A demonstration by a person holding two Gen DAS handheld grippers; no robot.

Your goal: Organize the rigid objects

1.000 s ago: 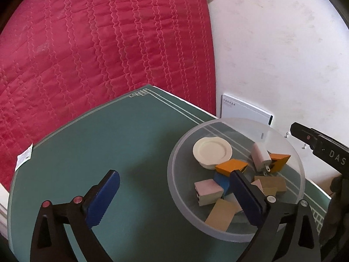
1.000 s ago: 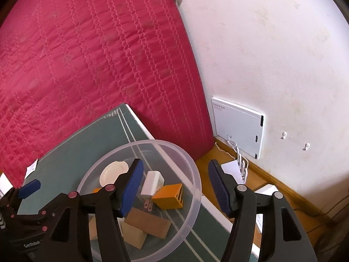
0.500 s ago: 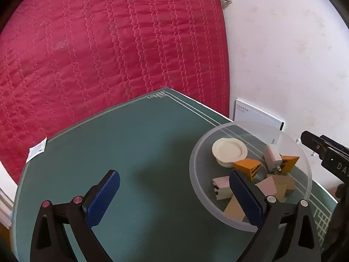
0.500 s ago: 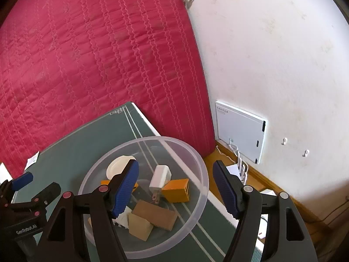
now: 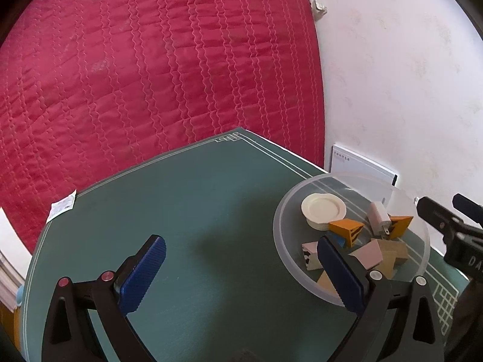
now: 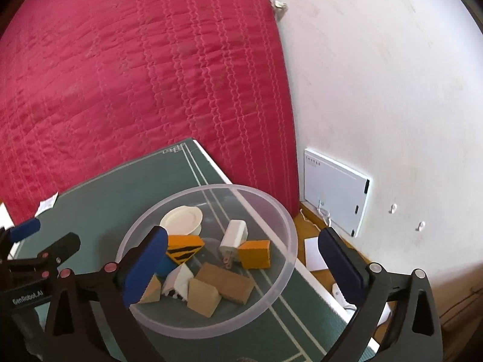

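A clear plastic bowl stands on the green table near its right edge. It holds a cream lid, a white plug adapter, orange blocks, tan and pink blocks. My left gripper is open and empty above the bare table, left of the bowl. My right gripper is open and empty above the bowl's right side.
The green table has white border lines and a small paper tag at its left edge. A red quilted bed lies beyond. A white wall with a white box is at right, wooden floor below.
Both grippers have pulled back and up from the bowl, which looks smaller and farther right in the left view. Both stay open; the bowl's contents are unmoved.
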